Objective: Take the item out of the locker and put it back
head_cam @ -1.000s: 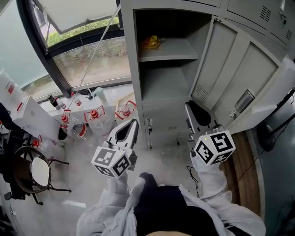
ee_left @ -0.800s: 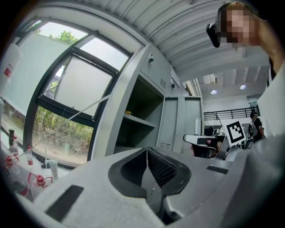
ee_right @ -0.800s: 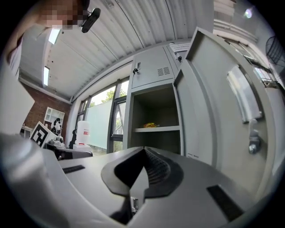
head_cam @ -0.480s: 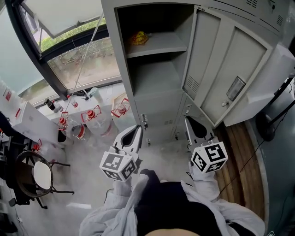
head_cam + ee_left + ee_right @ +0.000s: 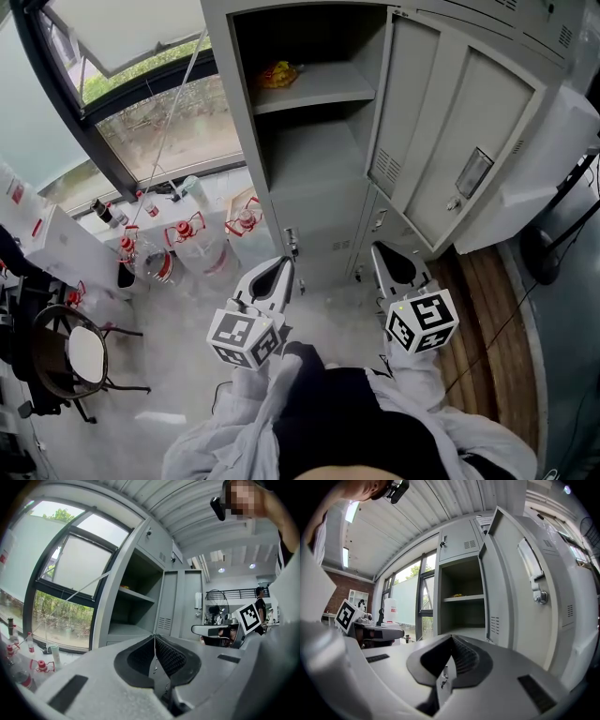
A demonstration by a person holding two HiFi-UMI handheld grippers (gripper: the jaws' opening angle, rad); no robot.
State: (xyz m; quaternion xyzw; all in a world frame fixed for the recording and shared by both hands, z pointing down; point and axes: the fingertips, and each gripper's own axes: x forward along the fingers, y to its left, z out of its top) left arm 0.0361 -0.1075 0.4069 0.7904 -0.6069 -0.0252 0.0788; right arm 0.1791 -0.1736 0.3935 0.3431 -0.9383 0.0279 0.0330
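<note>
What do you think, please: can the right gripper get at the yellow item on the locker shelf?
Probably yes: the locker door stands open and nothing blocks the yellow item on its shelf. The right gripper is shut and low, so it must rise and open first.

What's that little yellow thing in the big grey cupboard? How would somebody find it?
Find the tall grey locker beside the window, its door swung open. On its upper shelf, towards the back left, lies a small crinkly yellow-and-orange packet. It is the only colourful thing inside; all around it is plain grey.
</note>
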